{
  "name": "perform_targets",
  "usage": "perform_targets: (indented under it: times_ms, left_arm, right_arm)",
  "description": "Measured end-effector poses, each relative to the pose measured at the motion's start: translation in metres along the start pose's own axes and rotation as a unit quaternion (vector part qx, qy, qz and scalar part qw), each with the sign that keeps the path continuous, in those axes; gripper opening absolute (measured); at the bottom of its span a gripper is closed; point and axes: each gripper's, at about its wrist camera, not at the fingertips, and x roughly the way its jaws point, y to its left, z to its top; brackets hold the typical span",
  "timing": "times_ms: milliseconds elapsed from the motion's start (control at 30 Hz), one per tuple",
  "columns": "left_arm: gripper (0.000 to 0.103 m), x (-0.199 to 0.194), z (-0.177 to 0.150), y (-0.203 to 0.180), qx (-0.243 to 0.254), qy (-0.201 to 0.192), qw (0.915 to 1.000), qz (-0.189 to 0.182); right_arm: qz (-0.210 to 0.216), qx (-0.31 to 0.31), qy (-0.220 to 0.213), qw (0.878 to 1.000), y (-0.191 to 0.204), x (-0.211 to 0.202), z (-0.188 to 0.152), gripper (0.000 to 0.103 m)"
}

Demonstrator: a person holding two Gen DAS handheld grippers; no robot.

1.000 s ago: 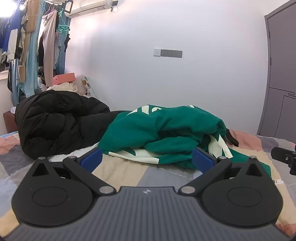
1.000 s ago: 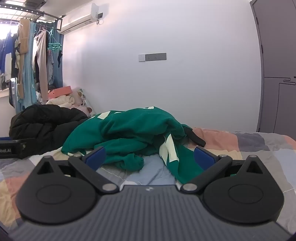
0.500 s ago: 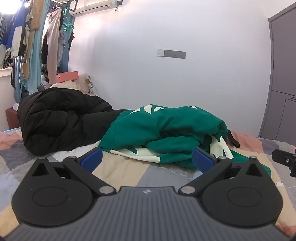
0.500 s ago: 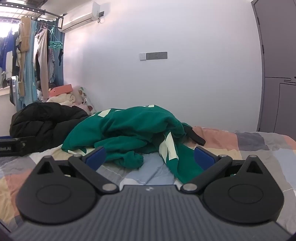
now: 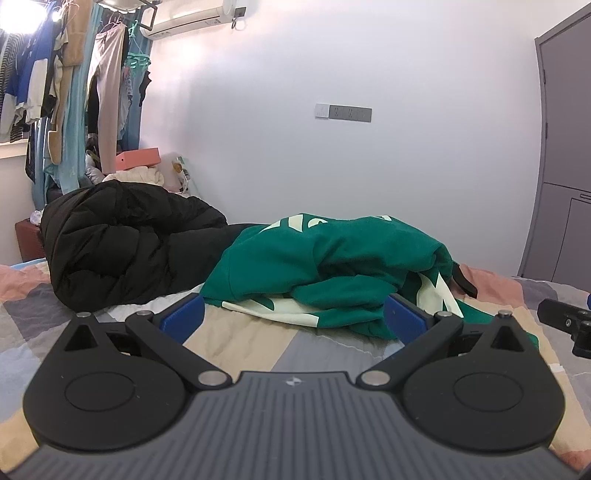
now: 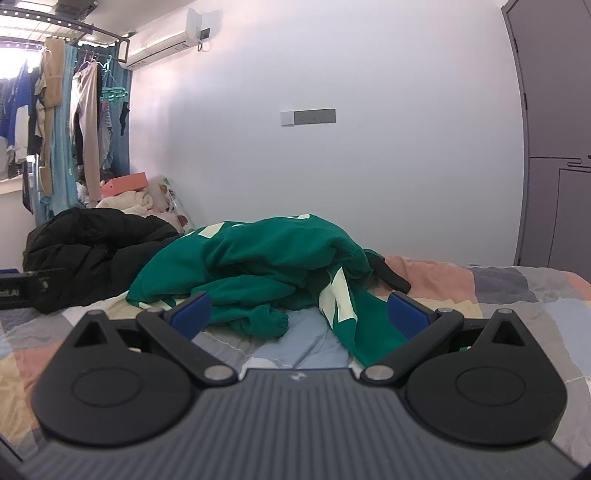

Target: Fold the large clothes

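Lying on the patchwork bed, a black puffer jacket is seen at left, with a crumpled green sweatshirt touching it at centre. Left gripper is held low just before the sweatshirt, jaws spread wide, nothing gripped. Right gripper is likewise held with jaws apart and empty, the sweatshirt's cuff seen between them.

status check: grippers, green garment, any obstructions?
Left gripper and right gripper open, empty. Green sweatshirt crumpled on bed, unfolded. Black puffer jacket touching its left side.

Air conditioner high on wall; grey wardrobe right.
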Motion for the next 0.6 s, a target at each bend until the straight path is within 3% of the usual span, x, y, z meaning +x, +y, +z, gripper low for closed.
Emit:
perform_targets:
  times_ms: [600]
  left_arm:
    - [0.103,0.0058,-0.0028,-0.0028,0.01,0.005,0.9999,0.003]
  right_arm:
    - [-0.005,-0.003,0.012,1.0,-0.0019,0.0052,-0.0012,0.103]
